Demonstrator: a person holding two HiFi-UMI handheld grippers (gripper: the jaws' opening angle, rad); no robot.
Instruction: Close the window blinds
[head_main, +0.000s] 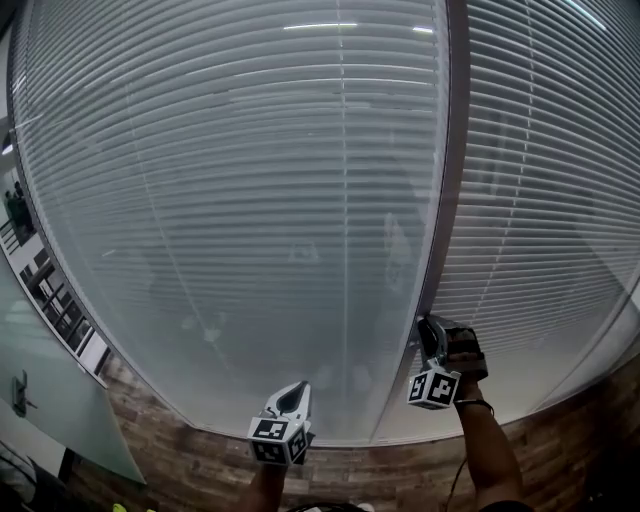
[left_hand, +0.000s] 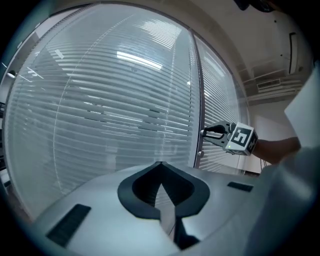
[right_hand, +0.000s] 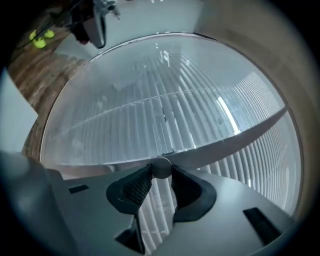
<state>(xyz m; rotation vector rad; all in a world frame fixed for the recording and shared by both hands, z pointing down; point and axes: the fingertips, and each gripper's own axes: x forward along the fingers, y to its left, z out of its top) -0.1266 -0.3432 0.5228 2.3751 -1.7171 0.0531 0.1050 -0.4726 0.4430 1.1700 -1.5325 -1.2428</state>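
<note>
Window blinds (head_main: 250, 200) have their round knob (right_hand: 161, 166) clamped between right gripper (right_hand: 160, 173) jaws; left gripper (left_hand: 160, 165) jaws clenched, empty.

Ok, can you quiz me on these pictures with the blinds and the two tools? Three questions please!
1. True or false: the left tool is holding something.
2. What does the right tool pinch? A) a round knob B) a hanging cord C) a single slat
3. How many tools show in the head view?

Key
1. False. Its jaws are together with nothing between them.
2. A. The knob sits between its jaws, at the frame between the two sets of blinds.
3. Two, the left tool low in the middle and the right tool up at the frame.
</note>
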